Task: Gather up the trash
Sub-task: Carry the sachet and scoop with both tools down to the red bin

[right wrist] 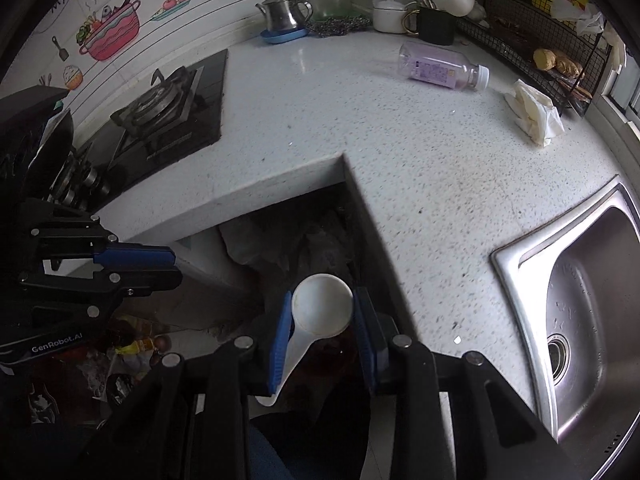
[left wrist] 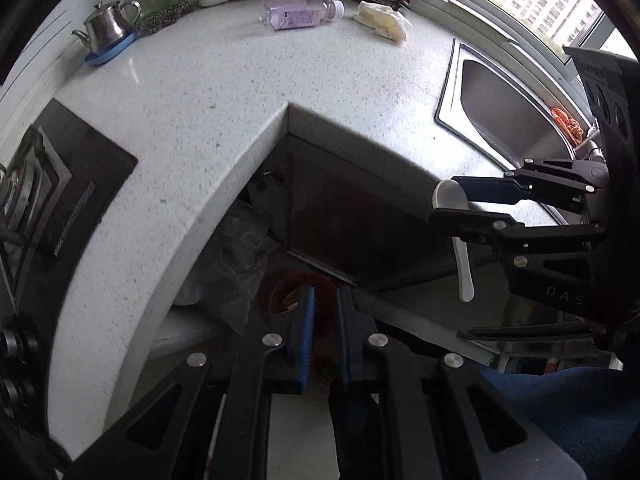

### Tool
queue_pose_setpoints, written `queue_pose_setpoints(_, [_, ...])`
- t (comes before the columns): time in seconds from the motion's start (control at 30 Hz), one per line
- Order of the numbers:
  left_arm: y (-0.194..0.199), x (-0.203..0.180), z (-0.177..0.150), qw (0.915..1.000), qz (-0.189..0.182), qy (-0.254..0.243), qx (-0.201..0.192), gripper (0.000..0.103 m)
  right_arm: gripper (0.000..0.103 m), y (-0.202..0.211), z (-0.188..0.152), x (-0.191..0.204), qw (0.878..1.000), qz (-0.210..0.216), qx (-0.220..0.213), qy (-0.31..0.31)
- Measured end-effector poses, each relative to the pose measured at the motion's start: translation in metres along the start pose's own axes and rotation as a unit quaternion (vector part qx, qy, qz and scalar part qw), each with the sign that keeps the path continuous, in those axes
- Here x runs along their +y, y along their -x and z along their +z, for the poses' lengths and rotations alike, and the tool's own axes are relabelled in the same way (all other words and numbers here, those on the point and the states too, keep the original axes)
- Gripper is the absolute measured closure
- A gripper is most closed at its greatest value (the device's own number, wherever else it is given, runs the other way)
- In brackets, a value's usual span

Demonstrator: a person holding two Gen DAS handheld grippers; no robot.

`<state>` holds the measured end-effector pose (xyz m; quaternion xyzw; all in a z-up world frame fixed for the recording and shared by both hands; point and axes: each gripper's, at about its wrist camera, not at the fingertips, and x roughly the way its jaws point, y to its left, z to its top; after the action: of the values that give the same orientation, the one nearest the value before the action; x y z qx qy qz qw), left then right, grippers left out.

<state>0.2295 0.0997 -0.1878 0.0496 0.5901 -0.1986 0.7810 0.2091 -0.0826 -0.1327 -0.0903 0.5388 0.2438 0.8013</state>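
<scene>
From the left wrist view, the left gripper hung off the front edge of the surface, jaws slightly parted with nothing between them, aimed down at a reddish bin on the floor in the inner corner. To its right, the right gripper had its jaws closed on the bowl of a white plastic spoon, the handle hanging down below the jaws, out over the floor gap rather than over the surface. Far back on the surface lay a purple-labelled bottle on its side and a crumpled wrapper, both well apart from either gripper.

From the right wrist view, the right gripper pinched the spoon by the bowl's sides, the handle trailing back under the jaws. The dark floor recess lay directly below and ahead, so I judge the drop needs only a small move toward the bin. The left gripper sat just left, jaws nearly together and empty. The bottle lay crosswise, cap toward the rack, the wrapper beside it; both seem nearer the right arm. The sink bounded the right side.
</scene>
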Motion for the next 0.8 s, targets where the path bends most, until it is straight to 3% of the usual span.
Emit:
queue_pose_setpoints(0.3, [-0.030, 0.012, -0.055, 0.9986, 0.002, 0.036, 0.039, 0.093, 0.075, -0.022, -0.032, 0.034, 1.000, 0.009, 0.027, 0.004])
queue_pose_setpoints(0.63, [-0.097, 0.035, -0.079, 0.9946, 0.013, 0.088, 0.053, 0.093, 0.075, -0.086, -0.042, 0.039, 0.998, 0.022, 0.058, 0.011])
queue_pose_setpoints(0.73, [-0.120, 0.042, -0.092, 0.9934, 0.025, 0.099, 0.051, 0.080, 0.075, -0.111, -0.045, 0.038, 0.998, 0.022, 0.062, 0.019])
queue_pose_setpoints(0.8, [-0.134, 0.046, -0.096, 0.9926, 0.037, 0.104, 0.051, 0.060, 0.075, -0.129, -0.047, 0.036, 0.997, 0.026, 0.065, 0.021])
